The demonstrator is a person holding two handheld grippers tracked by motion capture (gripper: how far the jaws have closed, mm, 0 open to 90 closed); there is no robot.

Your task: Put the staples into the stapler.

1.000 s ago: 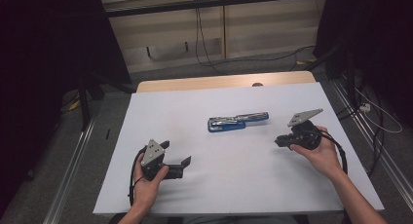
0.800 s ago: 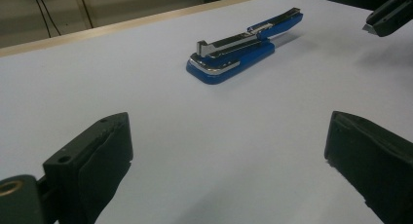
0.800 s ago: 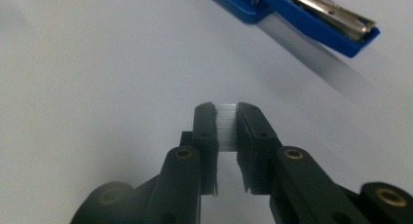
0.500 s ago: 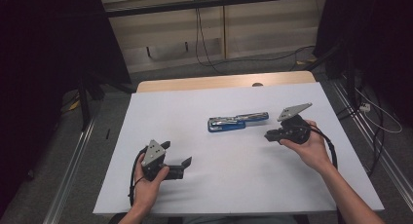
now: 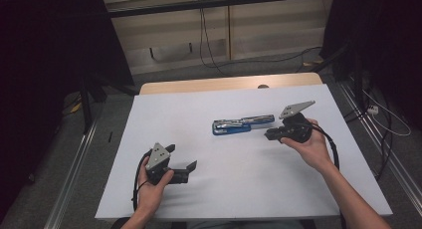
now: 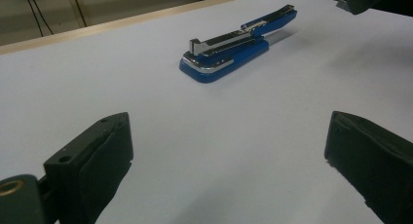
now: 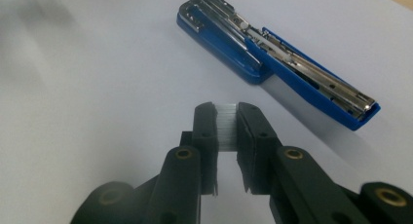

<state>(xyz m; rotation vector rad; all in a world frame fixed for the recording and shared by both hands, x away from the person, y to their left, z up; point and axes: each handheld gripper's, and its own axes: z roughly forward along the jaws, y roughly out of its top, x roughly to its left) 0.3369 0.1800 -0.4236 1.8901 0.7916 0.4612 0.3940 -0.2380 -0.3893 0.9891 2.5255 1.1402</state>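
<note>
The right gripper (image 7: 225, 118) pinches a thin strip of silvery staples just beside the opened blue-and-chrome stapler (image 5: 242, 124) lying mid-table on the white sheet (image 5: 199, 114), while the left gripper (image 6: 229, 151) gapes wide, well apart.

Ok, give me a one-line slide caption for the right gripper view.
Right gripper pinching a strip of staples just short of the opened blue stapler on the white table.

Black left gripper (image 5: 185, 170), grey three-cornered plates, black right gripper (image 5: 268, 135), brass-coloured screws, trailing black cables, bare forearms
</note>
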